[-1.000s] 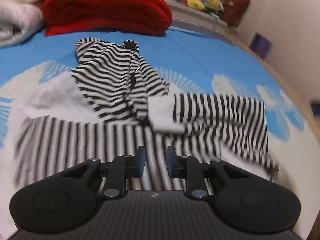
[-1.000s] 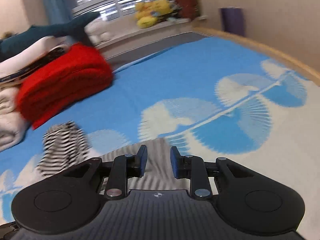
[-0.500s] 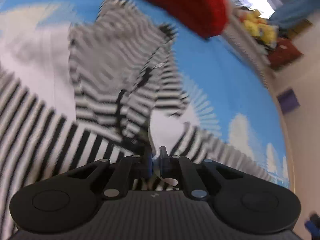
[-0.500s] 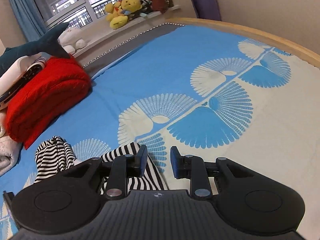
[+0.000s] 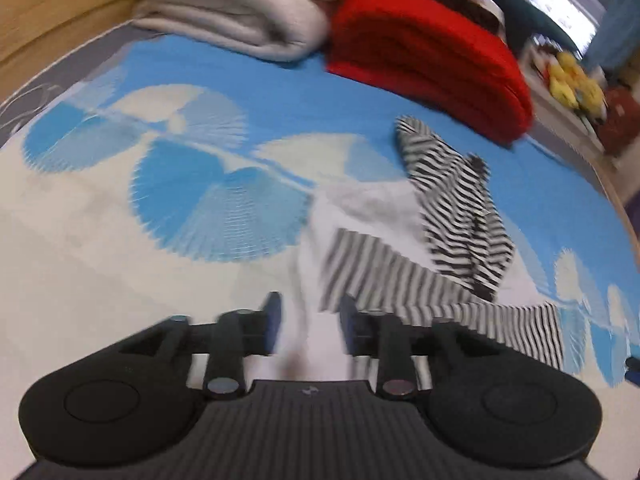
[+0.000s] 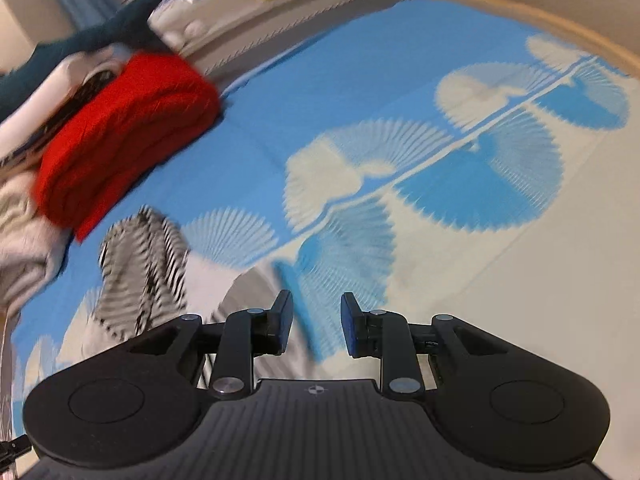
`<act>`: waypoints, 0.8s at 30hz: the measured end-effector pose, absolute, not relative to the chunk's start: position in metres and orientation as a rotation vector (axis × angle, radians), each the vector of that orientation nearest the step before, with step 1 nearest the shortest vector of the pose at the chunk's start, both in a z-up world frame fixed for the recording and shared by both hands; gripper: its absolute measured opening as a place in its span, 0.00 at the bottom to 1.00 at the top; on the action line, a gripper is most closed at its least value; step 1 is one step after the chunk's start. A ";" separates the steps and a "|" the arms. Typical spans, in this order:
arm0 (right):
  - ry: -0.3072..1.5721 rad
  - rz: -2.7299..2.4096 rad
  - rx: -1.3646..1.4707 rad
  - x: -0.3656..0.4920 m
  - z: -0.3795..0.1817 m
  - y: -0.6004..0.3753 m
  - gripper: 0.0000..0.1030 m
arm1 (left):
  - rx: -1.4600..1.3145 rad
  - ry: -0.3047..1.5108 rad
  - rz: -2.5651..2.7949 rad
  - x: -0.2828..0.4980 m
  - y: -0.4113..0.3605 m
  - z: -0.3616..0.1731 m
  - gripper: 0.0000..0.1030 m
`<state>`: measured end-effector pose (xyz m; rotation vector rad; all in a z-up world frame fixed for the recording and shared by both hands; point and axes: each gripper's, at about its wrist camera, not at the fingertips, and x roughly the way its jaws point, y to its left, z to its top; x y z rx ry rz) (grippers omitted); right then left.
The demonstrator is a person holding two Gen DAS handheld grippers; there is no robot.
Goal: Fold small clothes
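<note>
Loosely spread, the black-and-white striped garment (image 5: 452,248) lies partly folded over itself near the middle of the blue patterned bedspread (image 5: 192,184), blurred in both views. Both the left gripper (image 5: 308,328) and the right gripper (image 6: 316,324) hover over it with jaws apart, holding nothing. A red folded blanket (image 5: 428,56) and a cream blanket (image 5: 240,4) line the far edge; bare bedspread stretches to either side.
</note>
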<state>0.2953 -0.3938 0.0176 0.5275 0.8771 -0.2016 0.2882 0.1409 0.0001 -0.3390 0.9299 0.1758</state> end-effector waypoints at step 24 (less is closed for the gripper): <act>1.250 -0.201 0.624 0.288 -0.090 -0.339 0.10 | -0.348 1.163 0.006 0.344 0.130 -0.103 0.11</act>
